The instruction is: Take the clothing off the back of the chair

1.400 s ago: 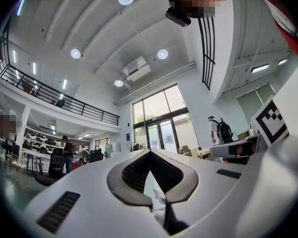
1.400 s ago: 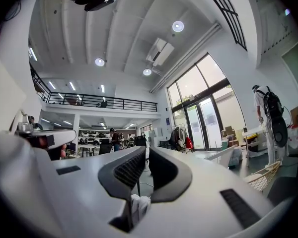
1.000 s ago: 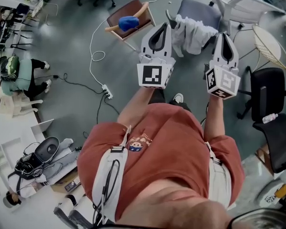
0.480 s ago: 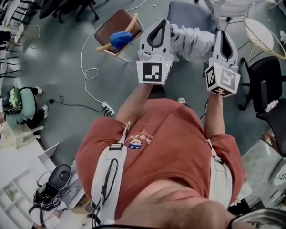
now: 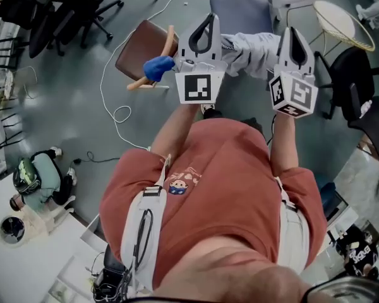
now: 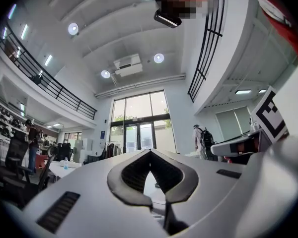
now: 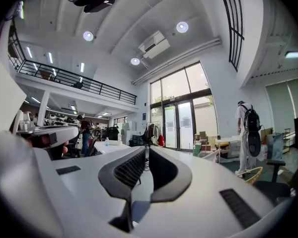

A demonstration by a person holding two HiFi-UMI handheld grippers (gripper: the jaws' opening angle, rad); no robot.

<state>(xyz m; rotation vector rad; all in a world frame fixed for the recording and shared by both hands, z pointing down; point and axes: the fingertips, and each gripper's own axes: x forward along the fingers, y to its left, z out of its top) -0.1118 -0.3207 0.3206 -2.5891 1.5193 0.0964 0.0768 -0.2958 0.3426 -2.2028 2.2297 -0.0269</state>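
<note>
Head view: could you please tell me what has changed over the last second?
The person has walked on and turned: the floor has slid down the picture, carrying the brown chair with the blue object left and down. Nothing was taken hold of. The left gripper and right gripper stayed shut and empty, held out ahead, and the clothing stays draped on the grey chair.

In your head view the clothing (image 5: 249,48) shows only between your left gripper (image 5: 210,19) and right gripper (image 5: 291,31), both its ends hidden behind them, and it covers the back of the chair (image 5: 240,11), while the marker cubes (image 5: 197,88) hide your hands.
</note>
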